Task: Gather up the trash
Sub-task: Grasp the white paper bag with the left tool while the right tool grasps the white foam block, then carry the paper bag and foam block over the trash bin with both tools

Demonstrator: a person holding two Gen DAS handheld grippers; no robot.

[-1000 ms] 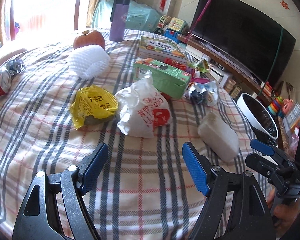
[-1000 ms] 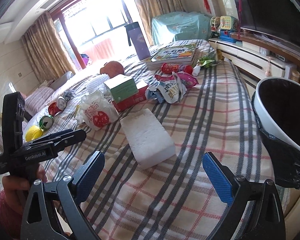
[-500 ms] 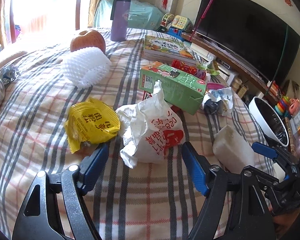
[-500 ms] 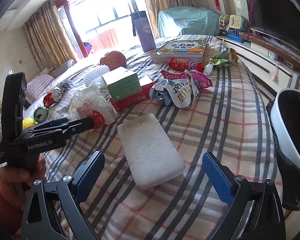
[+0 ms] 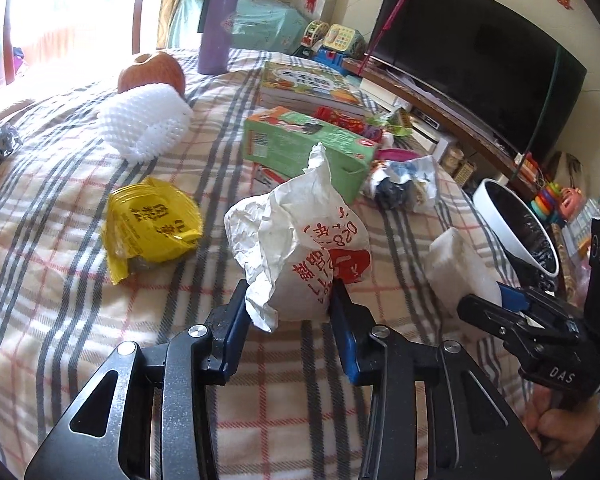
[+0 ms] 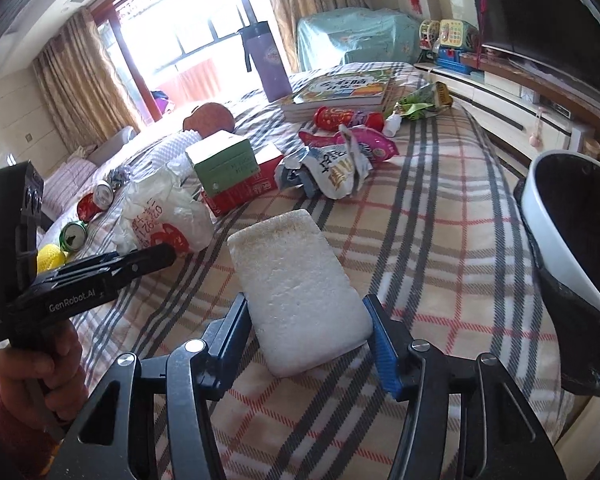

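Note:
My left gripper point(image 5: 290, 312) is shut on a crumpled white paper bag with red print point(image 5: 300, 236), which rests on the plaid bed cover; the bag also shows in the right wrist view point(image 6: 162, 216). My right gripper point(image 6: 308, 332) is shut on the near end of a white foam block point(image 6: 296, 276), which lies flat on the cover; the block also shows in the left wrist view point(image 5: 456, 268). A white trash bin with a black liner point(image 6: 572, 216) stands off the bed's right edge and shows in the left wrist view point(image 5: 516, 228) too.
A yellow wrapper point(image 5: 152, 220), white foam net point(image 5: 144, 124), apple point(image 5: 152, 72), green carton point(image 5: 304, 148), crumpled snack bags point(image 6: 336, 164), books point(image 6: 340, 88), purple bottle point(image 5: 216, 28) and cans point(image 6: 88, 208) lie on the bed. A TV point(image 5: 480, 60) stands at the right.
Both grippers moved forward and closed: the left on the white paper bag, the right on the foam block. Both were open a second ago.

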